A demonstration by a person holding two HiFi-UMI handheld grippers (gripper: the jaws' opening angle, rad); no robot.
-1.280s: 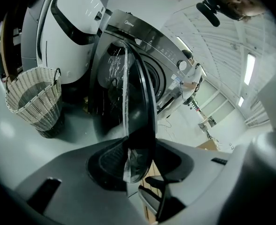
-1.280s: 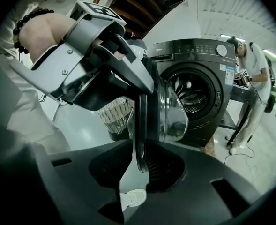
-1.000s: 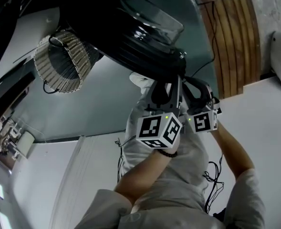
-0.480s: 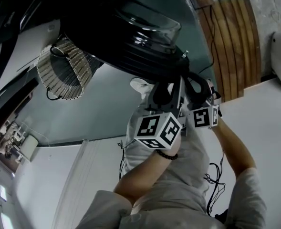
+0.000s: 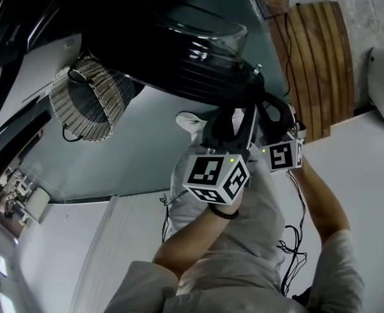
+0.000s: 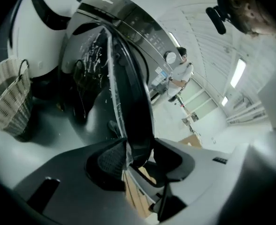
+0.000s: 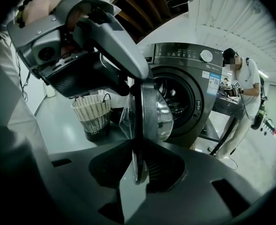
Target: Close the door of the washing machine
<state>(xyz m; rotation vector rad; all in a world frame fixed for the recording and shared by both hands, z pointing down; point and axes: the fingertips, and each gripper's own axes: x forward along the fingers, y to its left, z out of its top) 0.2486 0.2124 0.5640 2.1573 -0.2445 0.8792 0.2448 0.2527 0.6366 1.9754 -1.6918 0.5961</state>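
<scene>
The washing machine door (image 5: pixel 198 51), a black ring round a bulging glass bowl, stands swung out from the grey front-loader (image 7: pixel 184 78). Both grippers hold its rim side by side. My left gripper (image 5: pixel 234 117) has its jaws wide around the thick black rim (image 6: pixel 128 102), which fills the gap between the pads (image 6: pixel 107 161). Just to its right, my right gripper (image 5: pixel 274 113) grips the thinner edge of the door (image 7: pixel 149 111) between its pads (image 7: pixel 163 168). The left gripper's body (image 7: pixel 81 55) shows at the upper left of the right gripper view. The drum opening (image 7: pixel 177 95) is uncovered.
A woven laundry basket (image 5: pixel 87 100) (image 7: pixel 93 114) stands on the grey floor beside the machine. A person (image 7: pixel 243 93) stands at a metal table behind the machine. A slatted wooden panel (image 5: pixel 319 57) lies at the upper right of the head view.
Both grippers have shifted a little up and to the right in the head view, staying on the door's rim, and the door has swung with them.
</scene>
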